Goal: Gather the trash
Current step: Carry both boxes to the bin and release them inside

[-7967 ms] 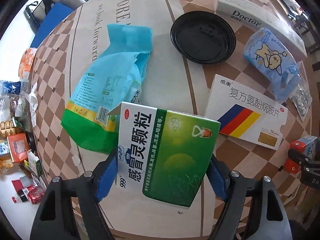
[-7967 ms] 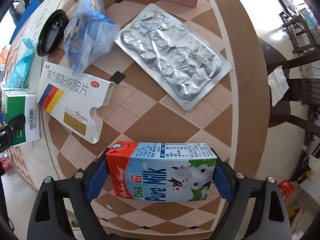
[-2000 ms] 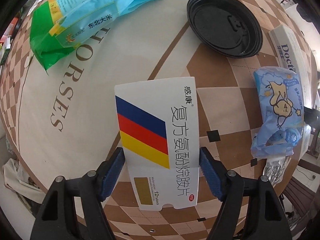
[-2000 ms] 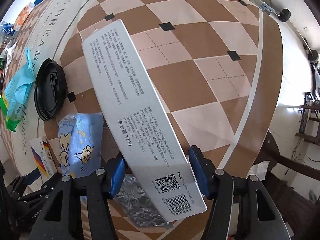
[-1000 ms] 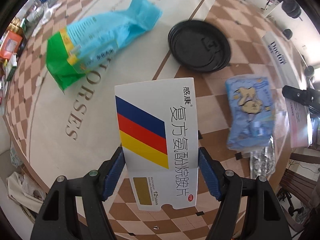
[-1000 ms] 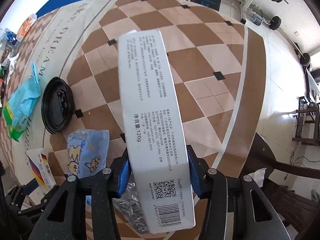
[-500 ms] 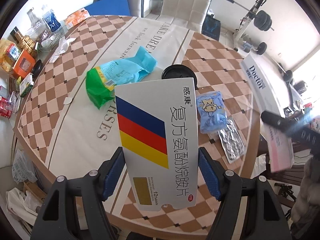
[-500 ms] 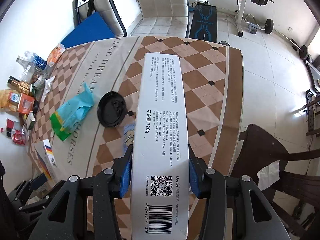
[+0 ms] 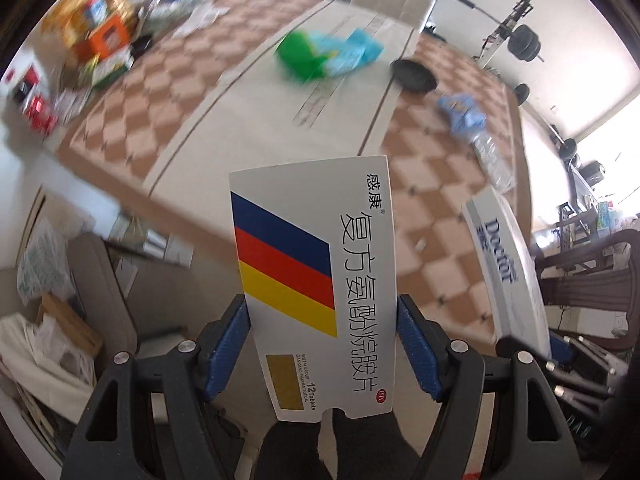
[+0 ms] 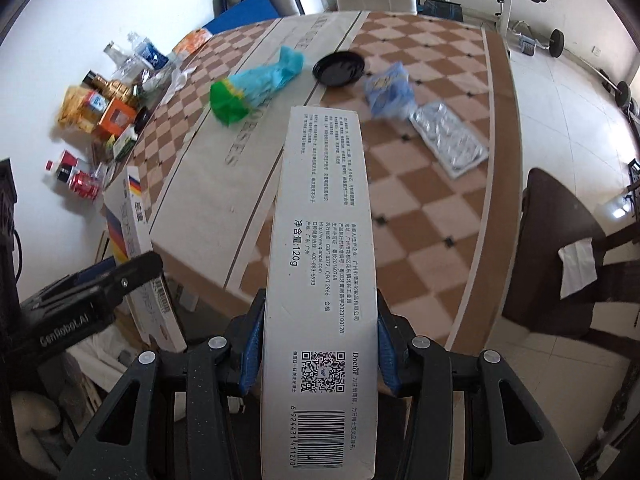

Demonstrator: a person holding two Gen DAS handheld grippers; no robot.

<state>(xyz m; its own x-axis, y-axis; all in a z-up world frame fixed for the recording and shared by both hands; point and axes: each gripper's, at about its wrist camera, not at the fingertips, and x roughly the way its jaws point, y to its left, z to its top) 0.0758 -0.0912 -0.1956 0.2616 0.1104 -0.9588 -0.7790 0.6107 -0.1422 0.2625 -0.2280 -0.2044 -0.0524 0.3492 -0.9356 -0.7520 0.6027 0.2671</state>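
My left gripper is shut on a flat white medicine box with blue, red and yellow stripes, held in the air off the table's near edge. My right gripper is shut on a long white Doctor box, also lifted clear of the table. The Doctor box shows in the left wrist view at the right. The striped box shows in the right wrist view at the left. Still on the table lie a green-and-blue bag, a black lid, a blue wrapper and a silver blister sheet.
The checkered table stretches ahead. Bottles, cans and boxes crowd its far left end. A dark wooden chair stands at the right. Bags and cardboard lie on the floor at the left, below the table edge.
Both grippers have pulled back and up from the table with their boxes. The table looks farther away, and the left view has swung towards the floor at the table's near edge.
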